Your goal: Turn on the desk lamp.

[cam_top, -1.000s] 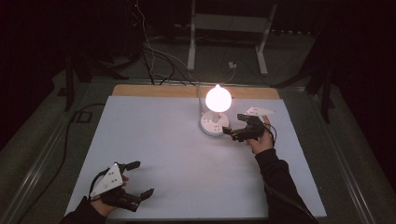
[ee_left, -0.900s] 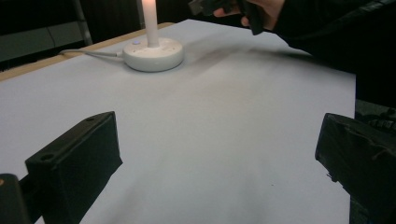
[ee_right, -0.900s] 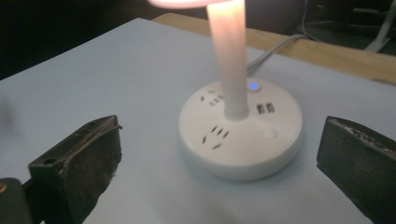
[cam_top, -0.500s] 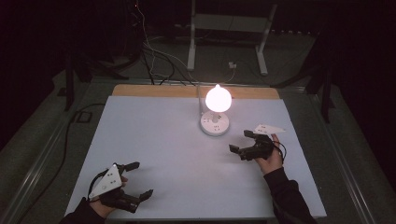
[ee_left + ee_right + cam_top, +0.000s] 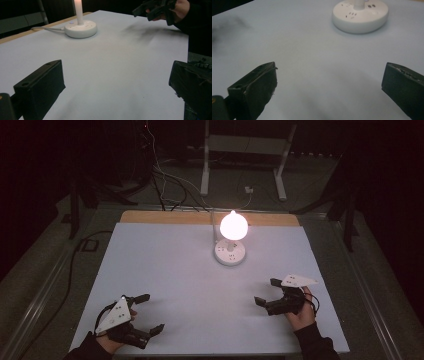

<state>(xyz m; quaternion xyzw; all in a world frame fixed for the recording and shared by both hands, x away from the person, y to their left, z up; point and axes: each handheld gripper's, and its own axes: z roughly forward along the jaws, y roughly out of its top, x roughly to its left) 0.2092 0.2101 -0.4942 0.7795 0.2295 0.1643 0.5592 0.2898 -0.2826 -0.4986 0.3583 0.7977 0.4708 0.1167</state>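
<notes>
A small lamp with a glowing round bulb (image 5: 233,226) stands on its round white base (image 5: 230,252) at the table's far middle. The base has a white stem and a cord in the left gripper view (image 5: 80,28), and it also sits at the top of the right gripper view (image 5: 360,15). My left gripper (image 5: 151,313) rests near the front left edge, jaws wide apart and empty (image 5: 116,82). My right gripper (image 5: 266,291) hovers at the front right, a good way short of the lamp, open with nothing between its jaws (image 5: 329,87).
The white tabletop (image 5: 175,270) has a wooden strip (image 5: 165,217) along its far edge. Cables (image 5: 160,180) and a white stand's legs (image 5: 245,165) lie on the dark floor beyond. The other hand with its gripper (image 5: 157,8) shows far off in the left gripper view.
My right gripper has drawn back from beside the lamp base toward the near right part of the table. The left gripper has stayed put.
</notes>
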